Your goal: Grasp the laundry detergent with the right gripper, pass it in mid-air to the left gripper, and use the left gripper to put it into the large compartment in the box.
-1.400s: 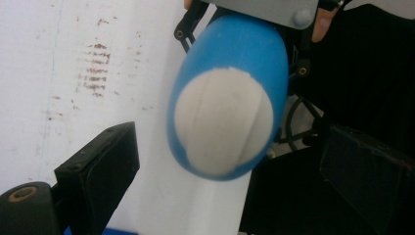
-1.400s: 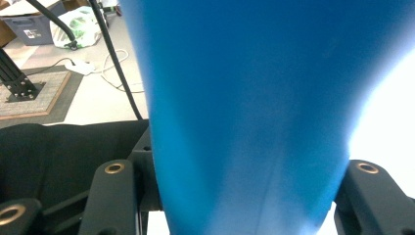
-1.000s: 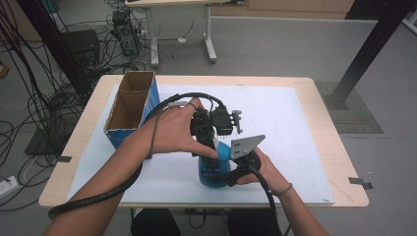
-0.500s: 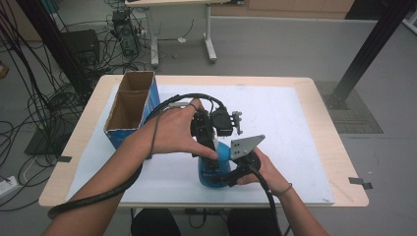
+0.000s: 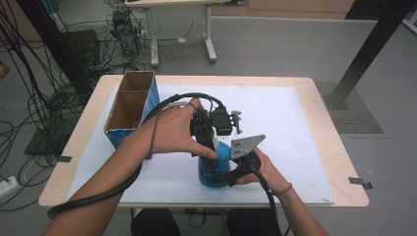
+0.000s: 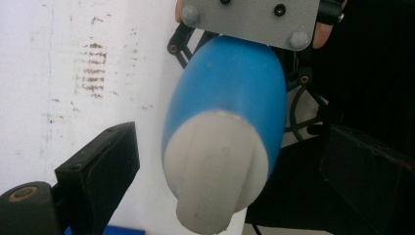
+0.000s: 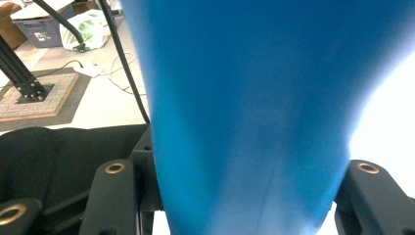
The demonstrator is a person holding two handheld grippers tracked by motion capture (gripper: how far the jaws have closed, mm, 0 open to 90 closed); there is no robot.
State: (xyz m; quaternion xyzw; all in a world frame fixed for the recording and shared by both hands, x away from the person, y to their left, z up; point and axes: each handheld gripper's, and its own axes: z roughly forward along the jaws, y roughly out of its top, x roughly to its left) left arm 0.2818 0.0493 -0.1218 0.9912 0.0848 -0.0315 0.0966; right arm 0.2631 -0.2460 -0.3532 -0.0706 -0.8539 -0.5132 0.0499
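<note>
A blue bottle (image 5: 211, 169) with a whitish cap (image 6: 215, 171) stands on the white sheet near the table's front edge. My right gripper (image 5: 227, 172) grips its body from the right side; in the right gripper view both black jaws press against the blue wall (image 7: 244, 122). My left gripper (image 5: 206, 142) comes down on the bottle's top from above. In the left gripper view its two jaws stand wide on either side of the cap, with a gap on each side. The grey plate (image 6: 249, 19) of the right gripper lies beyond the bottle.
An open cardboard box (image 5: 130, 105) with a blue side stands at the table's left. A white sheet (image 5: 290, 128) covers most of the wooden table (image 5: 339, 162). Black cables trail from both grippers. Cables and stands crowd the floor at the left.
</note>
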